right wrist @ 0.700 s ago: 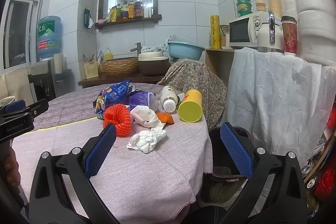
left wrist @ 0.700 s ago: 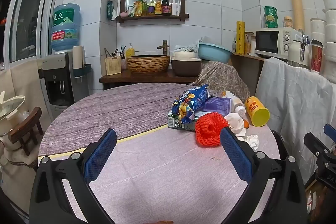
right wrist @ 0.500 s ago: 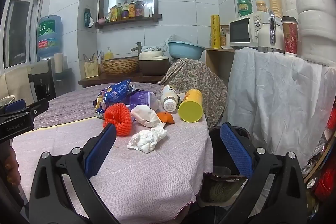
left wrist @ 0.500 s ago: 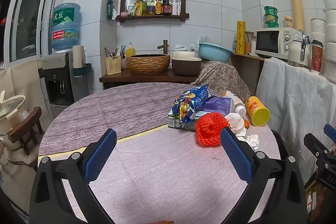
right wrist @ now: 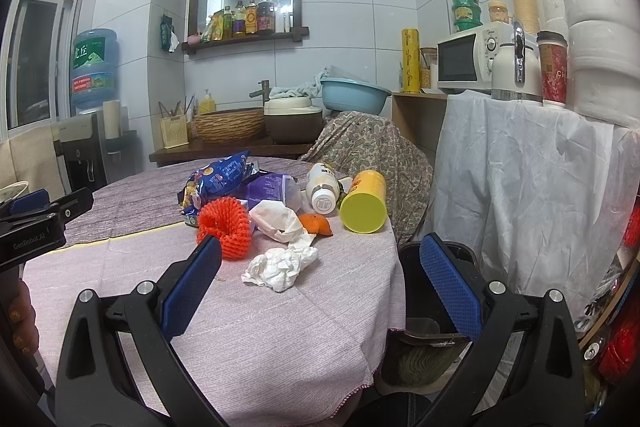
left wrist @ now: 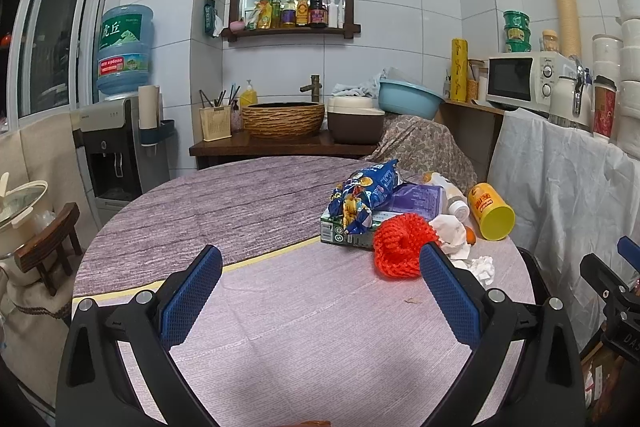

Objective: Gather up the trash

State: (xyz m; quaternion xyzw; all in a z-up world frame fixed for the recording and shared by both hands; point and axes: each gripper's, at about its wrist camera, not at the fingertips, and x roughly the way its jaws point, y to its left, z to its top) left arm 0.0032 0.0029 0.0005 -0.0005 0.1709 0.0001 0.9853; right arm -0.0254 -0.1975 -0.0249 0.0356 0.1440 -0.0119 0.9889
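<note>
From the left wrist, the left claw point(left wrist: 320, 287) is seen spread wide and empty over the round worktop point(left wrist: 200, 211). The trash is heaped on the far right — a red net point(left wrist: 400, 247), a blue snack bag point(left wrist: 366, 195), a yellow can point(left wrist: 490, 215).

From the right wrist, the right claw point(right wrist: 320, 283) is likewise held fully apart, gripping nothing. A crumpled tissue point(right wrist: 278, 265) lies just beyond it, and a dark bin point(right wrist: 432, 307) is seen below the worktop's edge.

orange-red net point(right wrist: 224, 227), yellow can point(right wrist: 364, 205), white tissue point(right wrist: 280, 263), blue snack bag point(right wrist: 218, 179), lilac tablecloth point(right wrist: 280, 339)
</note>
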